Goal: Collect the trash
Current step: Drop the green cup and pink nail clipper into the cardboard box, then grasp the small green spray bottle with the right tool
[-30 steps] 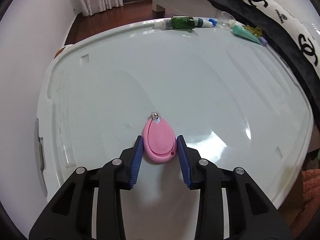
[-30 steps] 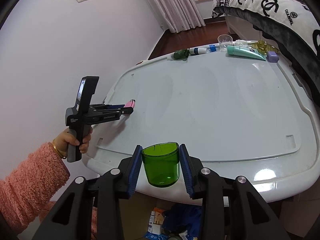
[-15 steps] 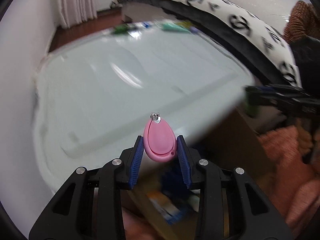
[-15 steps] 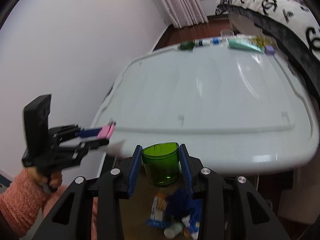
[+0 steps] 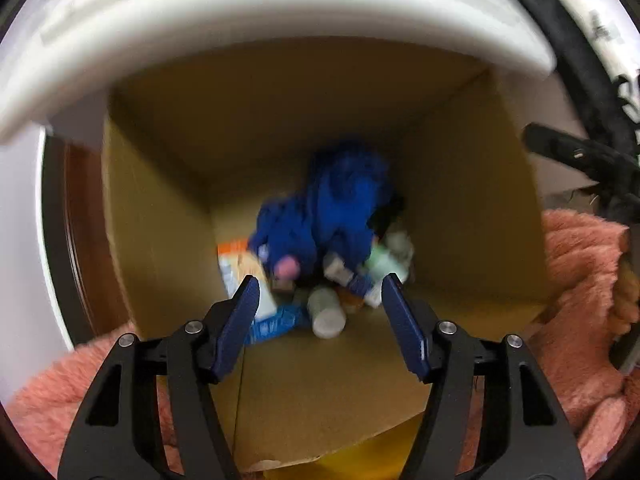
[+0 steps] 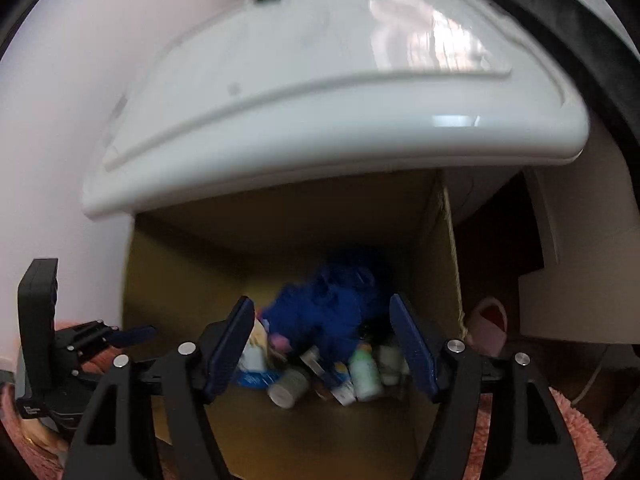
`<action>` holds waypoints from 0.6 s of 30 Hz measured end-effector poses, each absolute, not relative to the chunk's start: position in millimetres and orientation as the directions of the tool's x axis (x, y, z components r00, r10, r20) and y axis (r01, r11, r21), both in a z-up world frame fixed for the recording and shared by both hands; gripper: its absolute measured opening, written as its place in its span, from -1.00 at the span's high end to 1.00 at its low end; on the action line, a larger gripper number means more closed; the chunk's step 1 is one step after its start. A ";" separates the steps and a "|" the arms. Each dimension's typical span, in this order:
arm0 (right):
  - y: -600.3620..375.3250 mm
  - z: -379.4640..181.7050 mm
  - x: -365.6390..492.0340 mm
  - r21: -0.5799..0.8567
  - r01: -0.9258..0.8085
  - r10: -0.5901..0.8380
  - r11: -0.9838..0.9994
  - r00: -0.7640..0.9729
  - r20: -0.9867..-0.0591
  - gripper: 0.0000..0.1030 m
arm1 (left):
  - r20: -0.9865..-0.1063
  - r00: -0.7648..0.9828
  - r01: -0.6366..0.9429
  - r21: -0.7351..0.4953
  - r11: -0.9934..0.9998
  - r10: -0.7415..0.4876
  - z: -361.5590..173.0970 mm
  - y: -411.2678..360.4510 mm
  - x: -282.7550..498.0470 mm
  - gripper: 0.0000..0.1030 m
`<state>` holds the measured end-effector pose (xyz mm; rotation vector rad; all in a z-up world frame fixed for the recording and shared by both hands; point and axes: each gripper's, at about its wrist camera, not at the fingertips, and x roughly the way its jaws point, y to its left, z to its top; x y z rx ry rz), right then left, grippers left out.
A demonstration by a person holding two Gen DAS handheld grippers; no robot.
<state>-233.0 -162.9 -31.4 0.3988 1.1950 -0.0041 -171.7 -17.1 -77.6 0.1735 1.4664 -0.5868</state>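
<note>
Below my grippers: cardboard box (image 5: 168, 216), trash heaped at its bottom.
Trash: blue cloth (image 5: 336, 204), white bottles (image 6: 364, 372), pink piece (image 5: 289, 267); blurred.
Overhang: white table (image 6: 320, 136) covers the box's far side.
Left gripper (image 5: 316, 300): jaws opening, empty.
Right gripper (image 6: 322, 334): jaws opening, empty.

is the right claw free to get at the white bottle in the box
Probably yes: the right claw, its jaws opening and empty, hangs over the open box, with nothing covering the white bottle in the pile.

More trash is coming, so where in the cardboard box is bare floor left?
Bare: the box floor nearest the camera, before the white bottle, and along the left wall. Crowded: the far right corner, around the blue cloth.
</note>
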 end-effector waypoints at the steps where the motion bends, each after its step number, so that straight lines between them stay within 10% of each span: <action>1: -165.3 -24.1 -232.5 0.295 0.207 0.195 0.933 0.400 -0.895 -0.34 | -0.954 0.030 0.471 -0.249 0.846 -0.298 -62.3 -15.5 -165.6 -0.36; 10: -184.9 52.5 -148.4 0.321 0.093 0.206 0.943 0.594 -0.778 -0.63 | -0.859 0.465 0.175 -0.149 0.973 -0.215 34.5 4.4 -42.2 -0.63; 18: -159.8 68.3 67.3 0.124 -0.132 0.178 0.984 0.597 -0.782 -0.64 | -0.863 0.470 0.087 -0.163 0.983 -0.185 24.4 27.6 12.3 -0.63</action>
